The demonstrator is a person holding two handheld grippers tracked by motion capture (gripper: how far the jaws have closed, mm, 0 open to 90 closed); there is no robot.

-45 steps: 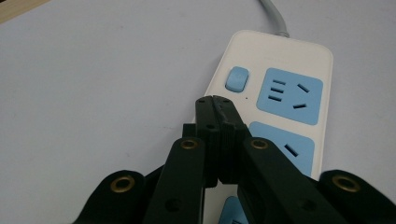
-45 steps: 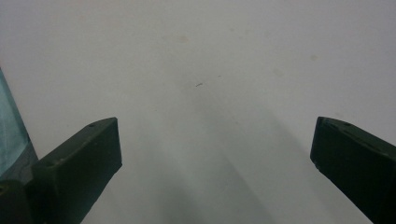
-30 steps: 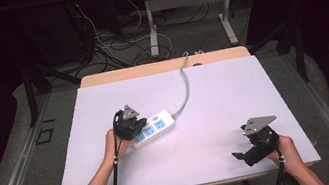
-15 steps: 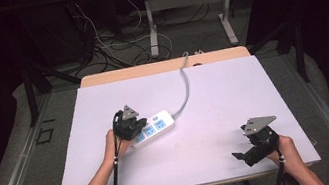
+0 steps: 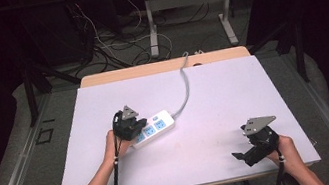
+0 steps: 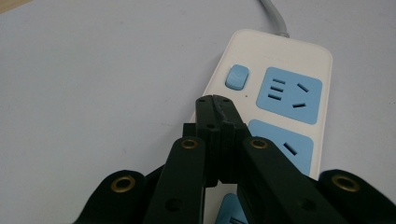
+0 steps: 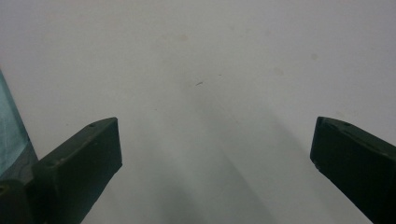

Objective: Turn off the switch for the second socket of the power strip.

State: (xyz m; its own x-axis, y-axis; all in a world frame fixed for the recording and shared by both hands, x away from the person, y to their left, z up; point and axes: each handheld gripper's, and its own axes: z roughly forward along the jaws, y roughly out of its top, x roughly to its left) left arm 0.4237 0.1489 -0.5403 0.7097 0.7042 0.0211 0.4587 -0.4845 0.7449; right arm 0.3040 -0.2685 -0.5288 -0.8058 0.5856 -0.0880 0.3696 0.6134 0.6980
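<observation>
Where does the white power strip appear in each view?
High view: power strip left of centre on the table, under the left tongs.
Left gripper view: power strip right of centre, beyond the shut jaws.
Right gripper view: bare white table.
Shared landmark: the strip's grey cord.

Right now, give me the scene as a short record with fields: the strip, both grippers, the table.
strip: white power strip with blue sockets and a blue switch, lying flat on the table, grey cord running to the far edge
left gripper: jaws shut together, tips over the strip beside the switch
right gripper: jaws wide open, holding nothing, near the table's front right corner
table: white top, wooden strip along the far edge
</observation>
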